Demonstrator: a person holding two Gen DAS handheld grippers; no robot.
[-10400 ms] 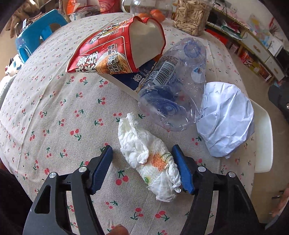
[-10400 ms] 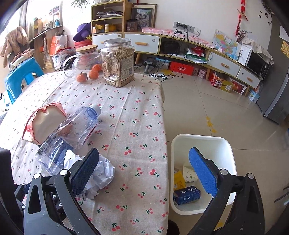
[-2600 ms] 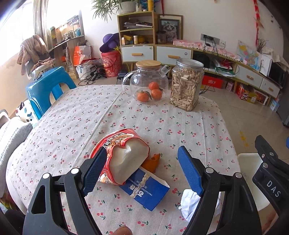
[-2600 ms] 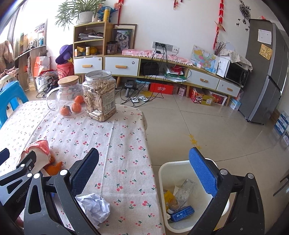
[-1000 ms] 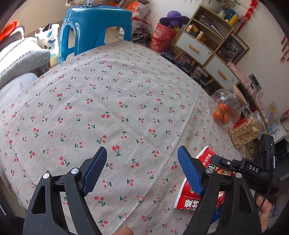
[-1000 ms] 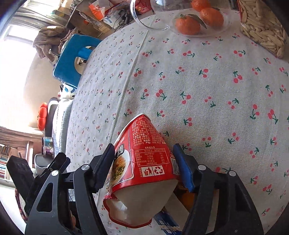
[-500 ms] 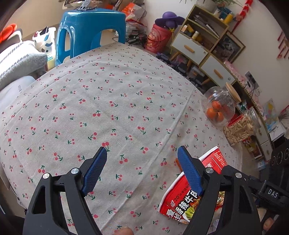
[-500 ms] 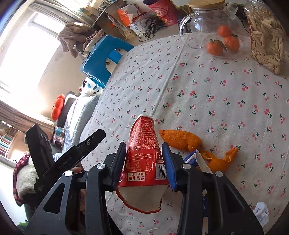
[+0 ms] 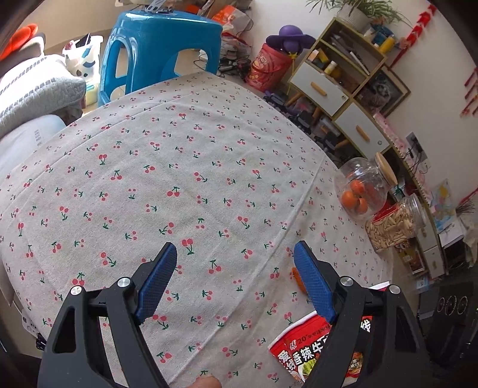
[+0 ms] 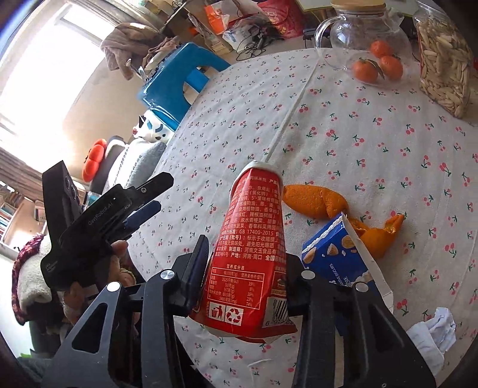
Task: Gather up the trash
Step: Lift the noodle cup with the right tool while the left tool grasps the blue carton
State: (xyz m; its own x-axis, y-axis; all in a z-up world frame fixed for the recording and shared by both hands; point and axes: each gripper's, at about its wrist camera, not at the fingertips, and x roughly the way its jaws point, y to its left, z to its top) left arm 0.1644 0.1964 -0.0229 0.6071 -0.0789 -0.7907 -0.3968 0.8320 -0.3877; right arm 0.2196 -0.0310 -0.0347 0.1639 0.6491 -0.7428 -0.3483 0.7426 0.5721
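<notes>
Already pinched between right gripper [image 10: 243, 265] jaws: red noodle cup [image 10: 254, 253], raised off cherry tablecloth [image 10: 358, 155], long axis pointing forward along fingers. Left gripper [image 9: 236, 286] spread, holding nothing, farther left. Blue biscuit box [image 10: 334, 256], orange peel [image 10: 313, 200] just right.

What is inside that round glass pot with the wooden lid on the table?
The glass pot holds three small oranges, clearly seen through its wall. The wooden lid covers the top, and glare hides whether anything else lies on the bottom.

Both wrist views look down close over the cherry-print tablecloth [image 9: 185, 167], sharing the glass teapot [image 10: 367, 44].
</notes>
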